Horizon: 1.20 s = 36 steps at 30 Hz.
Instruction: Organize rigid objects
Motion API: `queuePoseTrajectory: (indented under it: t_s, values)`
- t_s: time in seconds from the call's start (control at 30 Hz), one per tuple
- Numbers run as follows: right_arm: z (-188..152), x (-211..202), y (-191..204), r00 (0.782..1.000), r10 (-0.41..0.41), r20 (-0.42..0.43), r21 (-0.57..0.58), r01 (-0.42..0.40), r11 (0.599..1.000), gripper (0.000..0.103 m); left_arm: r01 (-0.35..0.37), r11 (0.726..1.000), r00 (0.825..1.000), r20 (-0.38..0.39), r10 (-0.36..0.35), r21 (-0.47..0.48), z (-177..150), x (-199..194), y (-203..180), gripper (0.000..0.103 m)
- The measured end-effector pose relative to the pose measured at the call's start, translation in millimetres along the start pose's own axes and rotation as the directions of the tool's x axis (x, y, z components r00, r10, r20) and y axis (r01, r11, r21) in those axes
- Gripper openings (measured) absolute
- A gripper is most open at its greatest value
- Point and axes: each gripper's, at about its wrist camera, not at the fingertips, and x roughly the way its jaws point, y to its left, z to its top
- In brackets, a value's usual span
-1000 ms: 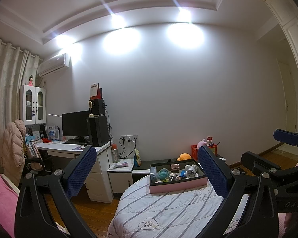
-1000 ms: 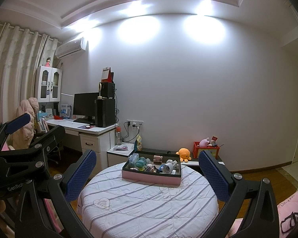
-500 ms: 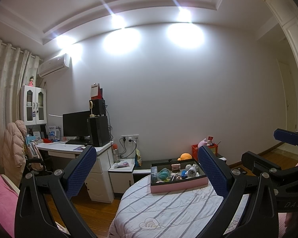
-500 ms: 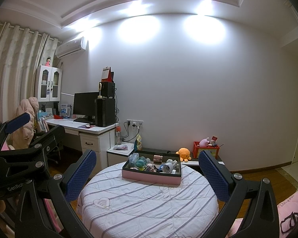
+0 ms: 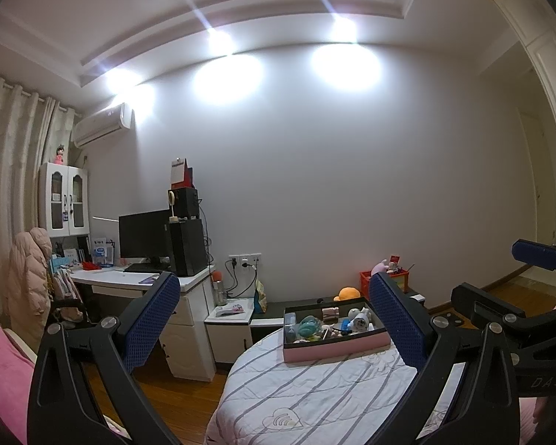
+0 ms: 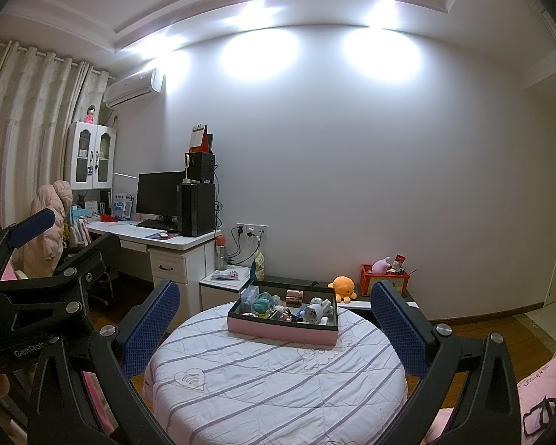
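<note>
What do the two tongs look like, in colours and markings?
Both the left tongs and the right tongs have black angular frames with silver bolts and blue textured pads. White lettering reads "GenRob" on the left frame and "DAS" on the right.

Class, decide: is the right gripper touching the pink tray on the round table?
Apart. The right wrist view shows the right gripper open and empty, with bare striped cloth between its fingertips and the pink tray.
</note>
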Motion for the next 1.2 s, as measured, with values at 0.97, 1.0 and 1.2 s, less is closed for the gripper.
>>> queuePoseTrajectory:
  t_s: [0.97,1.0,1.2]
  values:
    - [-4.9,13.1,-12.4,1.000,-0.001,-0.009,0.002,0.001,1.000,0.103,0.034,0.999,0.999,0.034,-0.033,-0.014,0.8,-0.8,11.0,0.101]
    - [-5.2,13.5,-13.2,1.000,-0.002,-0.009,0.002,0.002,1.000,0.103,0.035,0.999,0.999,0.037,-0.034,-0.016,0.6,-0.7,11.0,0.101]
    - [-5.6,15.4,-6.7,1.000,-0.009,-0.020,-0.008,0.009,1.000,0.103,0.038,0.999,0.999,0.022,-0.037,-0.010,-1.9,2.5,10.5,0.099]
